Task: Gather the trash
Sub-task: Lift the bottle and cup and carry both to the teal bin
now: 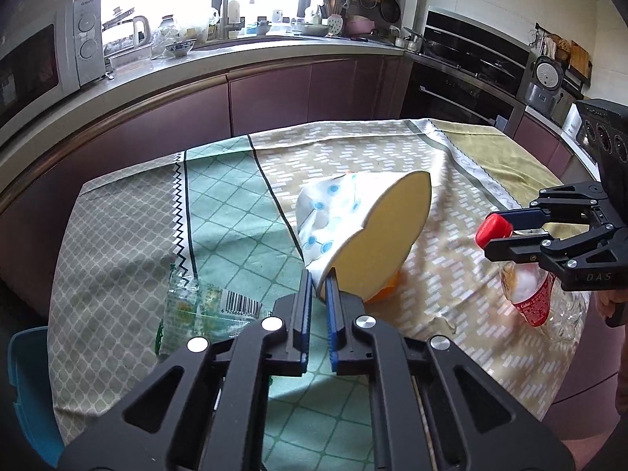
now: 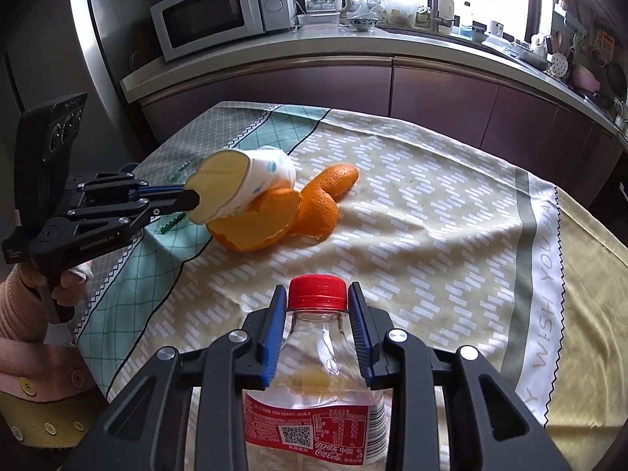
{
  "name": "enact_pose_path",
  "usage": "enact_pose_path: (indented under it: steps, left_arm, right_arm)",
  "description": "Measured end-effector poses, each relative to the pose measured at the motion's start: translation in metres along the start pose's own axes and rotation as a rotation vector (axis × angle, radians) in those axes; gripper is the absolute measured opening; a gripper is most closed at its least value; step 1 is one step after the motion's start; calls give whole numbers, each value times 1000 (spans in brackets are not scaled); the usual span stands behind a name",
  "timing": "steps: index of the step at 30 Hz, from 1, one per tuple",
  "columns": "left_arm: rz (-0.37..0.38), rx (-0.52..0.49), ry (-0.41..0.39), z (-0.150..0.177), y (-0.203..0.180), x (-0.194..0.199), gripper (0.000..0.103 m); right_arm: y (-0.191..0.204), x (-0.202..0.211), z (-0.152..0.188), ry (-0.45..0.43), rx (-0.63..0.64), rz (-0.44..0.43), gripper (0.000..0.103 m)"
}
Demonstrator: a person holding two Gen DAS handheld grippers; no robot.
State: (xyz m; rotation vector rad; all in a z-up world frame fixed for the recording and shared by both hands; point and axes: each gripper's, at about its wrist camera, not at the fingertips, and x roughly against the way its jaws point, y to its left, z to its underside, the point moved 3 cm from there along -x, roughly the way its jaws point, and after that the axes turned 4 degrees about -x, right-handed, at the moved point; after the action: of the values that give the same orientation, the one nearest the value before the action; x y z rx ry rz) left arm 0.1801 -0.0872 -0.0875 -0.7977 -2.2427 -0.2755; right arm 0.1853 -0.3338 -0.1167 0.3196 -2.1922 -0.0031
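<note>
My left gripper (image 1: pixel 318 280) is shut on the rim of a white paper cup (image 1: pixel 365 231) with blue dots, held tilted on its side just above the table; it also shows in the right wrist view (image 2: pixel 243 184). Orange peel (image 2: pixel 290 212) lies under and beside the cup. My right gripper (image 2: pixel 316 306) is shut on the neck of an empty clear cola bottle (image 2: pixel 314 373) with a red cap; the bottle also shows in the left wrist view (image 1: pixel 526 274). A crumpled clear wrapper (image 1: pixel 204 310) with a barcode lies left of my left gripper.
A patterned cloth (image 1: pixel 353 149) covers the table. A blue bin (image 1: pixel 27 384) stands at the table's left edge. A kitchen counter (image 1: pixel 235 55) with a microwave (image 2: pixel 219 11) curves behind the table. An oven (image 1: pixel 463 74) stands at the back right.
</note>
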Motion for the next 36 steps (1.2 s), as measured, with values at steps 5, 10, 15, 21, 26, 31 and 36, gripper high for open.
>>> enact_pose_path:
  steps: [5, 10, 15, 21, 26, 31, 36]
  left_arm:
    - [1, 13, -35, -2, 2, 13, 6]
    - [-6, 10, -73, -4, 3, 32, 5]
    - [-18, 2, -106, -4, 2, 50, 5]
    - [-21, 14, -130, 2, 7, 71, 5]
    - [-22, 26, -149, 8, 11, 85, 5]
    - [-19, 28, -161, 14, 12, 96, 5]
    - [-23, 35, -174, 19, 15, 107, 5]
  right_arm:
    - [1, 17, -2, -64, -23, -14, 30]
    - [3, 32, -3, -123, -46, -30, 30]
    - [5, 44, -4, -174, -64, -44, 30]
    - [7, 52, -5, -215, -89, -62, 30]
    - [9, 56, -5, -242, -107, -73, 30]
    - [13, 58, -6, -259, -114, -85, 30]
    - [17, 63, -6, -285, -126, -99, 30]
